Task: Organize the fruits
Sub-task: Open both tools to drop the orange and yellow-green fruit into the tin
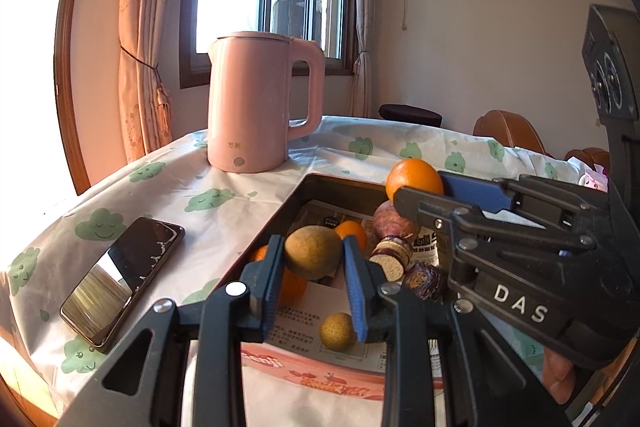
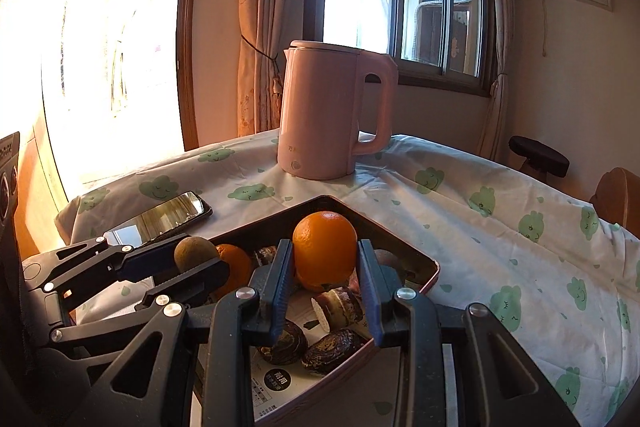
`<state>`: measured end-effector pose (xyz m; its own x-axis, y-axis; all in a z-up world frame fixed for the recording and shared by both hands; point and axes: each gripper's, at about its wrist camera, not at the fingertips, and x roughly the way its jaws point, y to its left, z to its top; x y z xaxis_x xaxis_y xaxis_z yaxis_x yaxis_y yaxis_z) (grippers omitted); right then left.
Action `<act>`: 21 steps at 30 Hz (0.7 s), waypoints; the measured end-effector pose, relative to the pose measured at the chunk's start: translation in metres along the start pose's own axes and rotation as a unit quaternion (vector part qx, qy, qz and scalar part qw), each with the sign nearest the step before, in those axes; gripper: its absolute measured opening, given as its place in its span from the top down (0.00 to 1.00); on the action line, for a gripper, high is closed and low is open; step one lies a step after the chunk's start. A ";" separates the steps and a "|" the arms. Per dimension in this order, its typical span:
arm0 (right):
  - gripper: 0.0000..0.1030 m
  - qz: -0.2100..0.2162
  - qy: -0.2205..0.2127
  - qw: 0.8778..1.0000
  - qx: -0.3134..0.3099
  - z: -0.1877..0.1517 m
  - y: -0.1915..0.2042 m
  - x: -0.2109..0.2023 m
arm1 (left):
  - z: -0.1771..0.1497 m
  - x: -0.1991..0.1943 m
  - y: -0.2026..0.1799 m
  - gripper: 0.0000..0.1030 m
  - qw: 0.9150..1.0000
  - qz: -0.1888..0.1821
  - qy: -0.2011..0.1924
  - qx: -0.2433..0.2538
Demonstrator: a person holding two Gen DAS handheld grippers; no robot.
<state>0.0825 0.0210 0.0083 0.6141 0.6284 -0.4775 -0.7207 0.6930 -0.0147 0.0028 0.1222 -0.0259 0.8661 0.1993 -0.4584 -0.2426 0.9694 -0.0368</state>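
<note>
Left tongs (image 1: 312, 259) clamped on the kiwi (image 1: 313, 251), right tongs (image 2: 325, 267) on the orange (image 2: 325, 246); both firm-ish and round, so grip mid-belly, gently.

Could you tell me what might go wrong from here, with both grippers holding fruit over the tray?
1. The left gripper pinches a round brown fruit, the right gripper an orange; either could roll out of its narrow pads.
2. Both grippers crowd over the tray, so they could bump each other.
3. A dropped fruit might bounce toward the phone.
</note>
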 end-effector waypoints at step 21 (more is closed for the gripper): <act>0.67 0.011 0.044 0.999 0.000 -0.004 0.007 0.022 | -0.008 0.012 0.006 0.70 1.000 0.000 0.027 -0.002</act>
<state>0.0898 0.0383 -0.0058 0.5676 0.6094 -0.5536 -0.7333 0.6799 -0.0034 0.0083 0.1292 -0.0386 0.8409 0.1918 -0.5061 -0.2446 0.9688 -0.0393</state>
